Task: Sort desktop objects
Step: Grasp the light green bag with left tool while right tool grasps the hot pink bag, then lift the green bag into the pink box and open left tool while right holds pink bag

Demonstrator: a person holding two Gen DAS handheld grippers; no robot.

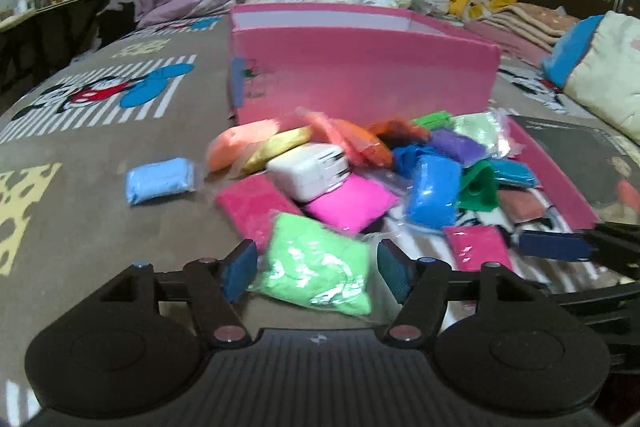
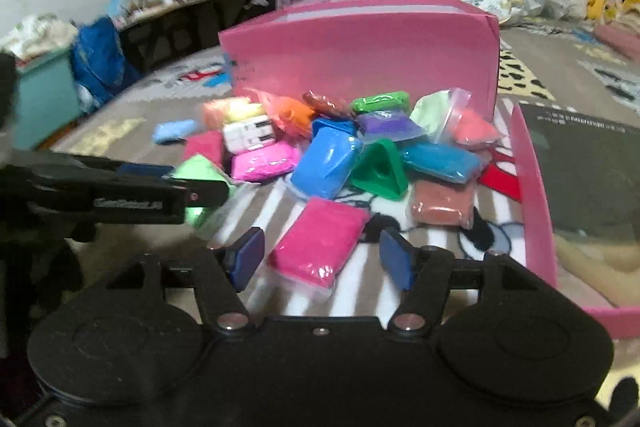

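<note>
A heap of coloured clay packs lies on the cartoon blanket in front of a pink box (image 1: 360, 75) (image 2: 360, 55). A white charger (image 1: 308, 171) (image 2: 248, 135) rests on the heap. My left gripper (image 1: 318, 265) stands open around a light green pack (image 1: 316, 263), with a small gap at the right pad. My right gripper (image 2: 320, 259) is open astride a deep pink pack (image 2: 316, 243), whose sides are clear of both pads. The right wrist view shows the left gripper's fingers (image 2: 192, 187) over the light green pack (image 2: 200, 167).
A light blue pack (image 1: 158, 183) lies apart, left of the heap. A green triangular piece (image 2: 380, 171) and a blue pack (image 2: 328, 163) sit mid-heap. A pink lid (image 2: 532, 187) holding a dark booklet lies to the right. Bedding and plush toys crowd the back.
</note>
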